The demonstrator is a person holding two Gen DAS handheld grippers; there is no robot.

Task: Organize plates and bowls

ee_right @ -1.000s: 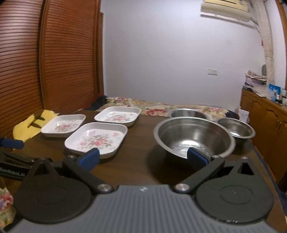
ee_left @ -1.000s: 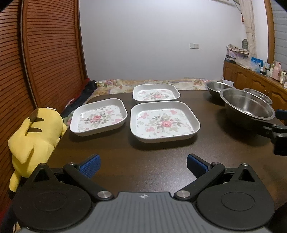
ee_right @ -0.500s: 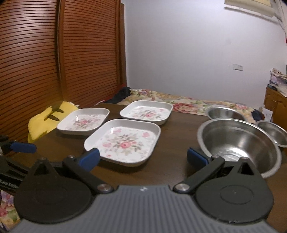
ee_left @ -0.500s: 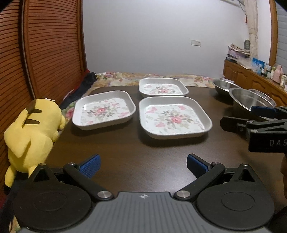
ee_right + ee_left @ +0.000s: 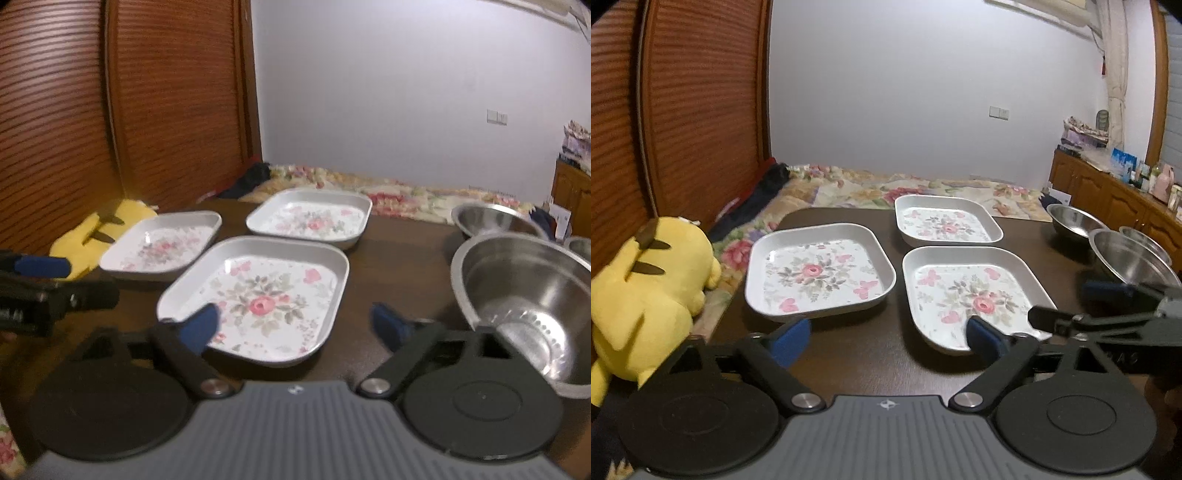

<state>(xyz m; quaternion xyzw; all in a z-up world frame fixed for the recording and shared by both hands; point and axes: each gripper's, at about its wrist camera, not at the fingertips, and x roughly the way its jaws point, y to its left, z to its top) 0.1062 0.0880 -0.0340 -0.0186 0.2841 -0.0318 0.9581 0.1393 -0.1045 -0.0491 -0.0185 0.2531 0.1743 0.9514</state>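
Both grippers' jaws are spread, holding nothing; the near floral plate (image 5: 273, 295) lies on the bench (image 5: 391, 258) just ahead of the right gripper (image 5: 295, 326), its near edge between the jaws

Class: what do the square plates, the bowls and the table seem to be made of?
Plates: probably melamine or plastic, matte white with printed flowers. Bowls: stainless steel, from their mirror-like grey shine. Table: dark wood or veneer with a faint sheen.

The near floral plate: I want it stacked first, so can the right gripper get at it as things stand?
Probably yes. The right gripper is open, the near floral plate lies just ahead with nothing on it, and the large steel bowl sits off to the side.
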